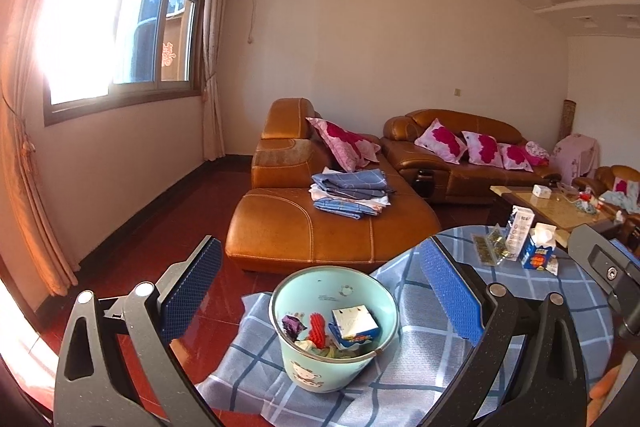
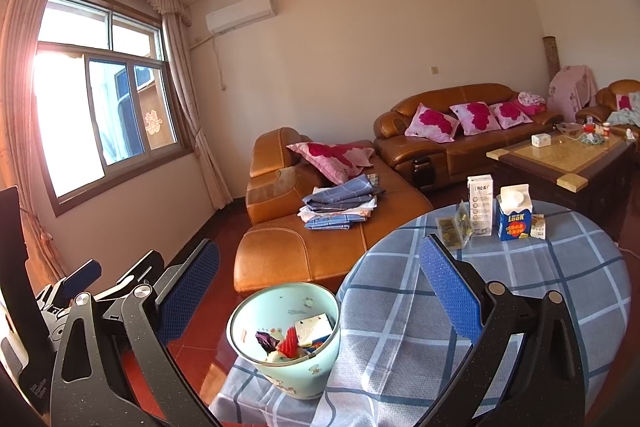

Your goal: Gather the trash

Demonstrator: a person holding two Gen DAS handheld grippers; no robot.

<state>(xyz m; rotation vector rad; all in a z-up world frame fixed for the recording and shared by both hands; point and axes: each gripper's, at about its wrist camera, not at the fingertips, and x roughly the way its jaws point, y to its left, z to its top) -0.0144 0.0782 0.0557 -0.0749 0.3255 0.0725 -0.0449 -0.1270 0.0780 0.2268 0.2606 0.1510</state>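
Bin part-filled, cartons left on the table

Sunlight pours through the window (image 1: pixel 120 27) at far left, above a red floor. Next comes the left gripper (image 1: pixel 320 291), spread wide and holding nothing; its blue pads frame the pale green bin (image 1: pixel 334 327), which stands at the near edge of the round table, on the checked tablecloth (image 1: pixel 420 339). Inside the bin lie a small carton (image 1: pixel 354 323), a red ridged piece (image 1: pixel 318 329), a purple wrapper (image 1: pixel 293 323) and some crumpled scraps, so part of the collecting looks done.

In the right wrist view the right gripper (image 2: pixel 320 291) is likewise spread wide and empty, with the bin between its fingers and low in the frame. Behind, an orange sofa (image 2: pixel 304 255) carries folded bedding (image 2: pixel 340 207) and pink cushions.

Further right, at the far side of the table, the remaining rubbish stands in a close group: two clear packets with yellow print (image 2: pixel 454 231), a tall white carton (image 2: pixel 481 205), a blue carton with an open top (image 2: pixel 514 213) and a small white box (image 2: pixel 538 227) just beside it. All are well apart from the bin. A coffee table (image 2: pixel 560 159) sits beyond, at far right.

My reading is that the job is roughly half done: several pieces are binned, about five are left, and neither gripper has yet reached for any of them.
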